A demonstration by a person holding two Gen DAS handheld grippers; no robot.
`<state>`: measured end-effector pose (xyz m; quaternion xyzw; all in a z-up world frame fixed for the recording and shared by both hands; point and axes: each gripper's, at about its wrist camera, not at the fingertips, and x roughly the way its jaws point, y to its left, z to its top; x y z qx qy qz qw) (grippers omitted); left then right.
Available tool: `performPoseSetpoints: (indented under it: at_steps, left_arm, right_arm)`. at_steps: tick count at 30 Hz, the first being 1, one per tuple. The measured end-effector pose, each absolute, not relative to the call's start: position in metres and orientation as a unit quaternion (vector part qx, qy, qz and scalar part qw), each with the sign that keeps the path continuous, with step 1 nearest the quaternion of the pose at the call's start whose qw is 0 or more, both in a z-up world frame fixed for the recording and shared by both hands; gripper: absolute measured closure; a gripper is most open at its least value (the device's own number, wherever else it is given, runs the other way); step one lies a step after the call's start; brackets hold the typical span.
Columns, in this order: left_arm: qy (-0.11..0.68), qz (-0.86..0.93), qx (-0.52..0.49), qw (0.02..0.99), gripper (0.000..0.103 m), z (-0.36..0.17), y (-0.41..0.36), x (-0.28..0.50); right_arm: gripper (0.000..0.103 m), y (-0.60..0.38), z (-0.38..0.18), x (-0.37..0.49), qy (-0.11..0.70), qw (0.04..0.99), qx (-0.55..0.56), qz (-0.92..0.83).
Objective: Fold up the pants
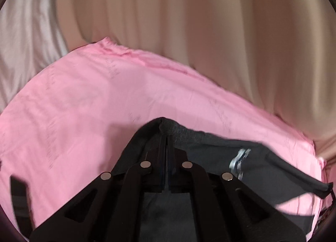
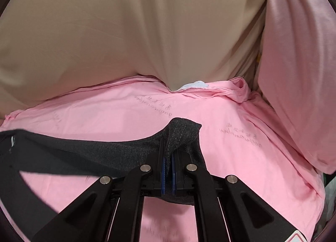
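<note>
Here, the left hand-held gripper [image 1: 167, 137] is clenched on the edge of dark grey pants [image 1: 262, 158]; the right hand-held gripper [image 2: 168, 147] pinches another part of that edge. The pants hang lifted over a pink sheet [image 2: 105, 112], with beige curtains [image 2: 105, 32] beyond.

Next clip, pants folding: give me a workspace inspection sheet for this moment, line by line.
Surface: pink sheet, wrinkled, with faint printed writing.
Job's things: dark grey pants, an edge lifted off the sheet and stretched between both tongs.
Clutter: pink pillow at the right edge.
Grippers: left tongs shut on the pants; right tongs shut on the pants.
Cables: nothing seen.
Surroundings: beige curtain hanging behind the sheet.
</note>
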<state>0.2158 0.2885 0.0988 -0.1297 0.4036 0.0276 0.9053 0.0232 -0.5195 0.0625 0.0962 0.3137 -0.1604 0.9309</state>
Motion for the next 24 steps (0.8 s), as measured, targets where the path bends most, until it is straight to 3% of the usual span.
performPoseSetpoints:
  at_steps: [10, 14, 17, 19, 21, 24]
  left_arm:
    - [0.391, 0.015, -0.134, 0.911, 0.103, 0.109, 0.294, 0.111]
    - [0.425, 0.000, -0.142, 0.894, 0.103, 0.094, 0.299, 0.089]
    - [0.456, -0.014, -0.199, 0.867, 0.082, 0.069, 0.295, 0.101]
    - [0.462, -0.006, -0.232, 0.856, 0.038, 0.051, 0.290, 0.119]
    - [0.457, 0.020, -0.259, 0.851, 0.033, 0.036, 0.289, 0.140]
    - [0.451, 0.029, -0.318, 0.833, 0.035, 0.019, 0.298, 0.160]
  right_arm:
    - [0.100, -0.475, 0.043, -0.067, 0.317, 0.935, 0.068, -0.142]
    - [0.100, -0.471, 0.025, -0.076, 0.337, 0.928, 0.066, -0.147]
    - [0.100, -0.469, 0.020, -0.077, 0.337, 0.926, 0.081, -0.150]
    - [0.100, -0.468, 0.020, -0.077, 0.335, 0.926, 0.088, -0.152]
    - [0.100, -0.466, 0.020, -0.077, 0.338, 0.924, 0.085, -0.155]
    - [0.100, -0.465, 0.019, -0.079, 0.343, 0.922, 0.086, -0.157]
